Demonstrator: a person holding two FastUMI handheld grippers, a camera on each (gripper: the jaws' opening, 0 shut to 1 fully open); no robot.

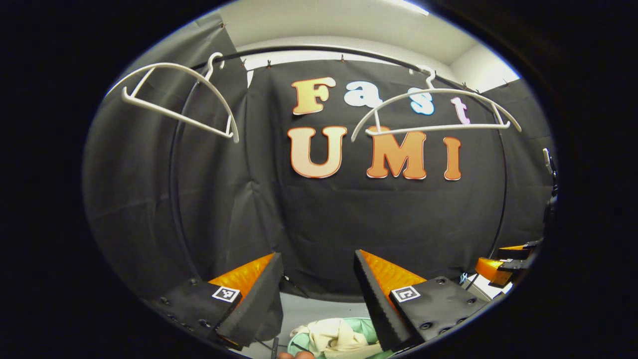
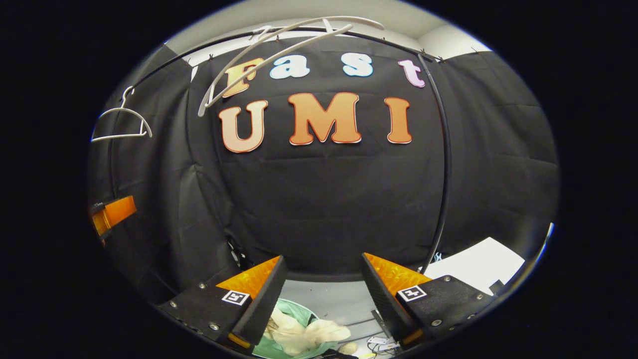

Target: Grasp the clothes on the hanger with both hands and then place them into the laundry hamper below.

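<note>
Left gripper view: both claws, left claw (image 1: 319, 289) and right claw (image 2: 324, 294), gape empty; clothes (image 1: 339, 339) lie in hamper (image 2: 304, 311), so withdraw clear of hangers (image 1: 438, 109).

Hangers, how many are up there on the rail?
2. One white hanger hangs on the left of the left gripper view, the other hanger on the right. Both are bare. More may hang out of sight.

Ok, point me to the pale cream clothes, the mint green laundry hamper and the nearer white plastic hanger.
pale cream clothes (image 1: 335, 338), left gripper view, middle of the crumpled heap.
mint green laundry hamper (image 2: 300, 307), right gripper view, far rim.
white plastic hanger (image 1: 432, 128), left gripper view, bottom bar.
</note>
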